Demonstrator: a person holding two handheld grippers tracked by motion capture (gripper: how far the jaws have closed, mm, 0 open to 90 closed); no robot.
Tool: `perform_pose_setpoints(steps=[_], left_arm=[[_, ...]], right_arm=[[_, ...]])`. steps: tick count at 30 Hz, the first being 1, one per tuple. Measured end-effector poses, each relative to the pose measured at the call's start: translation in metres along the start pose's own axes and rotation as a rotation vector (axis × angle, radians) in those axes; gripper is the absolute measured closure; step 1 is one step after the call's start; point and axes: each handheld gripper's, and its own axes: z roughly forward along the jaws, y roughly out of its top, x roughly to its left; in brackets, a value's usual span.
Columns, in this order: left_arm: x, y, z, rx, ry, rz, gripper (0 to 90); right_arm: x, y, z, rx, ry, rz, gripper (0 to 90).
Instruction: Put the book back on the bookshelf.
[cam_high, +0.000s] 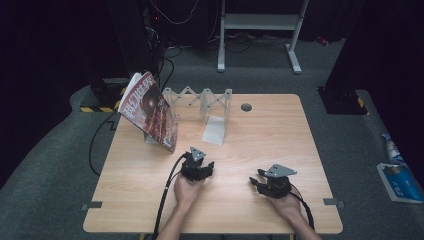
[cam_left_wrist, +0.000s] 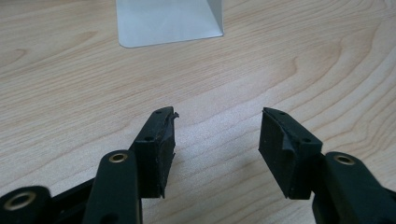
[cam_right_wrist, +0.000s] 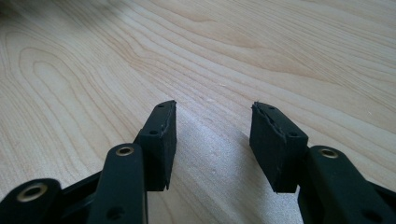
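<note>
On the light wooden surface, seen from the high view, the person holds 2 tools near the 6 o'clock edge. The left tool sits at about 7 o'clock from the surface's middle, its grey 3-cornered plate up and its cable trailing back toward the forearm. In the left gripper view its jaws stand spread, with bare wood between them and nothing pinched. Ahead of it, at 12 o'clock in that view, lies the flat clear base of an acrylic stand.

In the high view that clear folding rack, with a zigzag lattice and upright panels, stands at about 11 o'clock from the surface's middle, well apart from both tools. A magazine with a red cover leans tilted at the rack's 9 o'clock end, its lower edge on the wood; whether it touches the rack is hard to tell from here. A small dark round cap sits in the surface at 12 o'clock.

The right tool rests at about 5 o'clock, pointing toward 9 o'clock. In the right gripper view its jaws are likewise spread over plain wood, holding nothing.
</note>
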Motion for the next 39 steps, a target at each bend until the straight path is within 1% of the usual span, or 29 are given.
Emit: perform_pose_setpoints(steps=[4,12,14,16,18,19,21,28,39], left_arm=[[0.000,-0.001,0.002,0.005,0.005,0.006,45.9],[0.000,-0.004,0.003,0.003,0.011,0.004,45.8],[-0.001,-0.004,0.004,0.002,0.018,0.017,45.6],[-0.004,-0.005,0.004,-0.004,0.030,0.039,44.7],[-0.004,-0.006,0.004,-0.009,0.026,0.039,43.8],[-0.005,-0.009,0.004,-0.027,0.028,0.039,43.7],[-0.005,-0.010,0.004,-0.037,0.026,0.037,43.4],[-0.005,-0.014,0.002,-0.048,0.024,0.041,42.2],[-0.005,-0.014,0.002,-0.050,0.020,0.043,41.9]], right_arm=[[0.000,0.000,0.000,0.000,0.000,0.000,51.1],[0.000,0.000,0.000,0.000,0.000,0.000,51.1],[0.000,0.000,0.000,0.000,0.000,0.000,51.1],[0.000,0.000,0.000,0.000,0.000,0.000,51.1],[0.000,0.000,0.000,-0.001,-0.001,0.000,51.0],[0.000,0.000,0.000,-0.001,-0.001,0.001,50.9],[0.000,0.000,0.000,-0.002,-0.002,0.001,50.8],[0.000,0.000,0.000,-0.003,-0.005,0.000,50.4],[0.000,-0.001,0.000,-0.002,-0.008,0.005,49.8]])
